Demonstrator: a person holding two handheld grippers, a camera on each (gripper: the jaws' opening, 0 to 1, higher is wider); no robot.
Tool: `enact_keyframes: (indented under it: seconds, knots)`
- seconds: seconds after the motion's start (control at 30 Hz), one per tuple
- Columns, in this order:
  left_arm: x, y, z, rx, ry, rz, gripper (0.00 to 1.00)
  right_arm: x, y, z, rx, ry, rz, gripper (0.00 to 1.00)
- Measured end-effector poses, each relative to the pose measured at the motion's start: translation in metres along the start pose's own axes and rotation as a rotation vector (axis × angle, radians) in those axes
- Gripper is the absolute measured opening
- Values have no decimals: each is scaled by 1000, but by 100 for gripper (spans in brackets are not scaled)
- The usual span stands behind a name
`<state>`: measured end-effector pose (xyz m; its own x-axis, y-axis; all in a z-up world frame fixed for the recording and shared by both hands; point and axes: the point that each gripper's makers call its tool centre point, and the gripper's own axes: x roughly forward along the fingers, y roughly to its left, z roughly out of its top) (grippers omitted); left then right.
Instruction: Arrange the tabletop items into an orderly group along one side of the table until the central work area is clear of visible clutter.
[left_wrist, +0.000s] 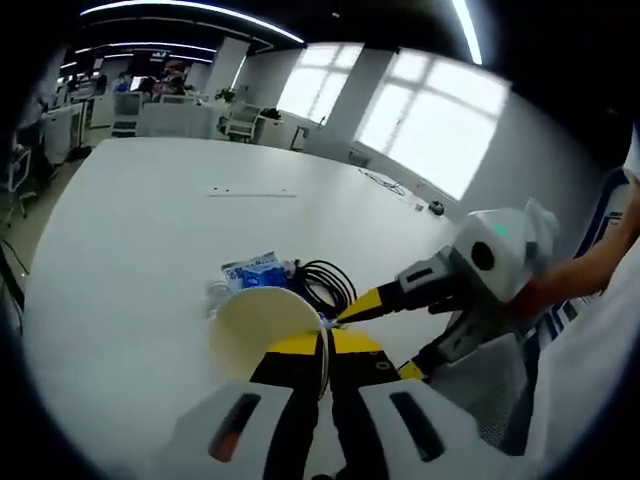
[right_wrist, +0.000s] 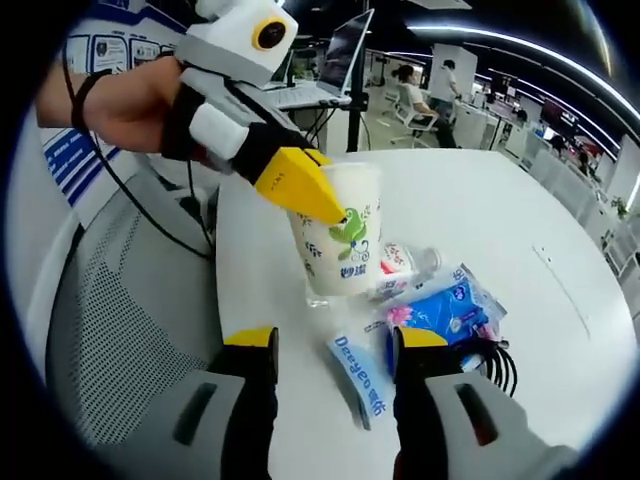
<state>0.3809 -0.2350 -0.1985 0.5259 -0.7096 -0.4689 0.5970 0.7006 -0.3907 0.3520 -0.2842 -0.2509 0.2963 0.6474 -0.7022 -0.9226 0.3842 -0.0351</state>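
Note:
A white paper cup (right_wrist: 340, 245) with a green frog print stands on the white table (right_wrist: 500, 210). My left gripper (right_wrist: 312, 198) comes in from the upper left and is shut on the cup's rim. In the left gripper view the cup (left_wrist: 262, 322) shows its cream mouth right ahead of my left gripper (left_wrist: 325, 348). My right gripper (right_wrist: 335, 345) is open just in front of the cup, above a blue-and-white sachet (right_wrist: 362, 378). It enters the left gripper view from the right (left_wrist: 375, 340), jaws apart beside the cup.
Behind the cup lie a small clear bottle (right_wrist: 408, 262), a blue tissue packet (right_wrist: 445, 315) and a black coiled cable (right_wrist: 497, 365). A mesh chair (right_wrist: 120, 320) stands at the table's near edge. The far tabletop (left_wrist: 180, 200) is bare white.

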Motion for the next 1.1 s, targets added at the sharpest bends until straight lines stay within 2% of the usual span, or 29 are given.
enact_keyframes:
  seconds: [0.37, 0.6, 0.9, 1.1]
  knots:
    - [-5, 23, 2, 48, 4, 74, 0, -21, -13, -28, 170, -9, -69, 45]
    - [-5, 38, 13, 83, -7, 112, 0, -35, -26, -41, 309, -34, -128, 46]
    - [0, 69, 33, 89, -28, 155, 0, -49, -40, -54, 371, -37, -183, 47]
    - [5, 83, 42, 89, -35, 166, 0, -59, -46, -62, 424, -49, -211, 49]
